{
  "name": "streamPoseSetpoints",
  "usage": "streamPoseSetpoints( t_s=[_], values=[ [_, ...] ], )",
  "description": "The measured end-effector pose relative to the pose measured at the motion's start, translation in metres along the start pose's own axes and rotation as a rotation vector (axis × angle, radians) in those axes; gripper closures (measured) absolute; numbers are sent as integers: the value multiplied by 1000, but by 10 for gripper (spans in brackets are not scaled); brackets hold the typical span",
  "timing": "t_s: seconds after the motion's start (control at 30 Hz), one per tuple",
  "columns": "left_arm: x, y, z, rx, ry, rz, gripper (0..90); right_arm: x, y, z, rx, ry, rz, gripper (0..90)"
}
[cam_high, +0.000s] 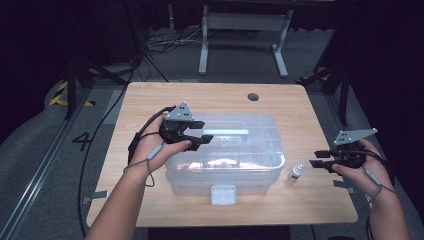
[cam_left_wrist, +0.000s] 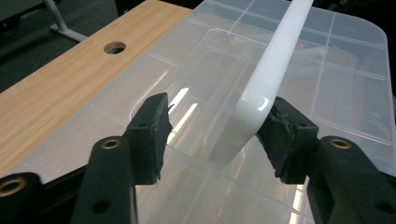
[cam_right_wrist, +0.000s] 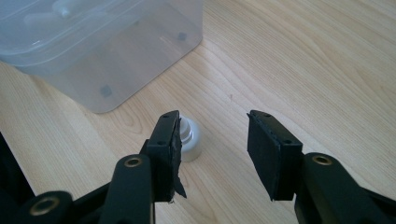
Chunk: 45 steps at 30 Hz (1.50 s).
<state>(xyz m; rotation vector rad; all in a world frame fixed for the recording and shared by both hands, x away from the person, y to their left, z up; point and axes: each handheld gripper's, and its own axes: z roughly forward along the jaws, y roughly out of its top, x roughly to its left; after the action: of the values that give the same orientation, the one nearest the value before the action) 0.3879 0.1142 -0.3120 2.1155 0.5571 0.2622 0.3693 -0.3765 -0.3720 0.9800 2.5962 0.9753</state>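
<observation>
A clear plastic storage box (cam_high: 225, 167) with a lid stands in the middle of the wooden table (cam_high: 150, 105). A white bar handle (cam_high: 227, 133) lies across the lid. My left gripper (cam_high: 199, 140) hovers over the lid at the handle's left end. In the left gripper view this gripper (cam_left_wrist: 217, 109) is open, and the handle's end (cam_left_wrist: 261, 88) sits between the jaws, close against the right one. A small white bottle (cam_high: 296, 173) stands on the table just right of the box. My right gripper (cam_high: 318, 158) is open beside it. In the right gripper view the bottle (cam_right_wrist: 190, 138) sits just behind the left jaw of the gripper (cam_right_wrist: 215, 123).
A round cable hole (cam_high: 253, 96) is in the table's far side. The box has a white latch (cam_high: 223, 195) on its front. Several pale items show faintly inside the box (cam_right_wrist: 93, 56). Bare wood lies right of the bottle and along the table's far edge.
</observation>
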Motion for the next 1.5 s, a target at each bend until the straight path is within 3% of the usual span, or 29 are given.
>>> streamPoseSetpoints(
  t_s=[0.23,0.37,0.57,0.67,0.83,1.03,1.2,1.5],
  values=[
    [-5,7,0,37,-5,4,597,1,1,2,6,2,-3,547],
    [-9,12,2,70,-16,-15,660,1,1,2,5,2,-3,545],
    [-11,16,3,99,26,32,712,1,0,2,2,4,-2,543],
    [-9,16,4,93,18,20,721,1,0,2,3,3,-3,542],
    [-3,19,5,106,-13,-32,725,0,0,2,4,4,2,541],
    [1,25,5,139,-23,-34,728,1,-3,1,4,3,6,541],
    [6,30,3,121,-20,-44,729,0,-6,-2,1,-3,15,541],
    [18,42,2,138,-19,-50,729,2,-8,-3,5,-7,18,541]
  ],
)
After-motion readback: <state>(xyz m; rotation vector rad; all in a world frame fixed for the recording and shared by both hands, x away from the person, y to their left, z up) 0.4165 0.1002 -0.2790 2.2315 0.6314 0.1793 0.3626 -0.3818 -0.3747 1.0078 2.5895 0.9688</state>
